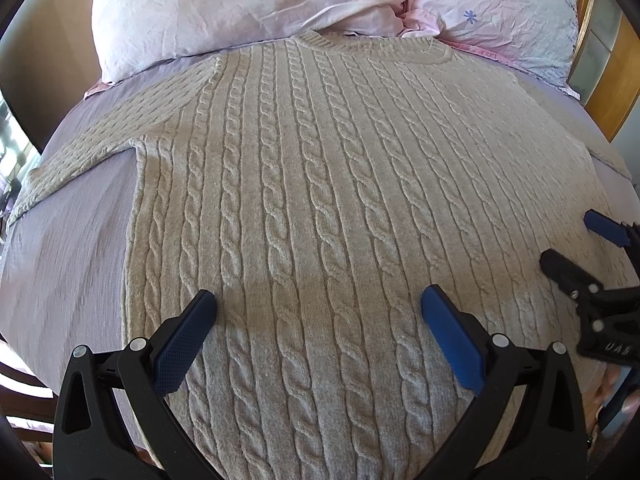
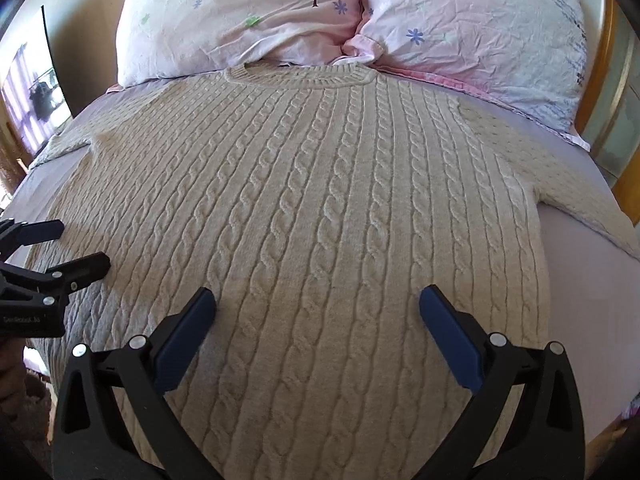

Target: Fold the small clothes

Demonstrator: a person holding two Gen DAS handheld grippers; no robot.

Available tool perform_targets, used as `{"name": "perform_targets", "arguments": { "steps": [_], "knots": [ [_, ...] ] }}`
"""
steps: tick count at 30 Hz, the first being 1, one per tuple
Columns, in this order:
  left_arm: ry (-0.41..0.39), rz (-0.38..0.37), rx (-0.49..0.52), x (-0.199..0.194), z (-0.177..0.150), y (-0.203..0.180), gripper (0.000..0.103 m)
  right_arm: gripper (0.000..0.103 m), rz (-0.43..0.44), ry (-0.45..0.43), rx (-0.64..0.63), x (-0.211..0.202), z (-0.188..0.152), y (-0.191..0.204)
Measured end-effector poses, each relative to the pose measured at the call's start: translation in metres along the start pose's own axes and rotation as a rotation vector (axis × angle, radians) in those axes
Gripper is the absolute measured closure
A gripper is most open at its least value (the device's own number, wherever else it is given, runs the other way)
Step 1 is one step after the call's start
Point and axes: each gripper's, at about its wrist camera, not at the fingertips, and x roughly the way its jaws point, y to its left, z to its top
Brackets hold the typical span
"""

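sweater [image 1: 320,184] flat on bed [image 1: 72,248], collar at pillows [image 1: 248,4] — long axis runs straight ahead | left gripper [image 1: 319,312], right gripper [image 2: 318,312] side by side over hem end, neither nearer — jaws apart, empty

From my feed: the sweater [image 1: 320,184] is cream with cable-knit ropes all down it, the sheet [image 1: 76,240] plain lilac, pillows [image 2: 248,12] pale pink with little flowers and a tree print. My gripper pads [image 2: 180,344] are dark blue.
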Motion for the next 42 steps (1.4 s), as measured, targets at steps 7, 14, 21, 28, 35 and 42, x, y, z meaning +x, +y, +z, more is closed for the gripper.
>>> {"name": "perform_targets", "arguments": {
  "steps": [7,14,21,28,35,42],
  "knots": [
    [-0.114,-0.004,-0.021,-0.006,-0.011,0.002,0.001,0.003,-0.064,-0.334,0.656,-0.072,0.003,-0.222],
    [-0.239,-0.157,-0.124,-0.016,-0.006,0.025,0.001,0.053,-0.179,-0.28,1.158,-0.052,-0.034,-0.397],
    [-0.389,-0.238,-0.274,-0.035,-0.001,0.078,0.001,0.092,-0.193,-0.29,1.272,-0.023,-0.044,-0.438],
    [-0.39,0.059,-0.432,-0.05,-0.001,0.186,0.001,0.097,-0.142,-0.46,0.994,-0.053,0.022,-0.376],
    [-0.456,-0.026,-0.765,-0.048,-0.012,0.299,0.001,0.093,0.332,-0.449,0.33,-0.057,0.132,-0.121],
    [-0.432,-0.14,-1.012,-0.02,-0.015,0.368,0.001,0.037,0.532,-0.213,0.071,-0.01,0.12,0.009]
  ]
}}
